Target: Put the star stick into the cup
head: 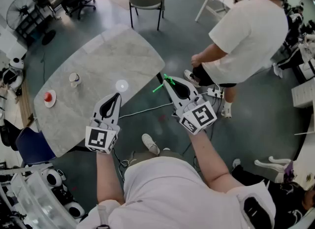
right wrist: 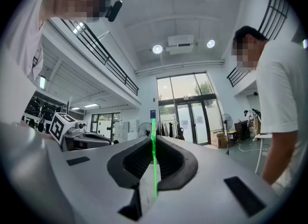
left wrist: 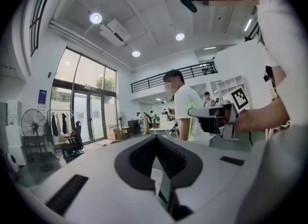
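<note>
Green, thin plastic star stick [head: 157, 88] clamped between the closed jaws of the right gripper [head: 166, 79], off the near edge of the grey marble-look table [head: 123, 50] and well apart from the small white cup [head: 75, 79]. Left gripper [head: 116, 97] empty, jaws together, over the table's edge. Best done by carrying across, tipping the stick upright above the rim, then lowering inside before releasing; light cup likely easy to topple.

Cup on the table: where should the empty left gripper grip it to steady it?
Probably take the cup by its side wall below the rim, coming in level from the person's side. It stands upright, mouth up, and the mouth must stay free for the star stick.
</note>
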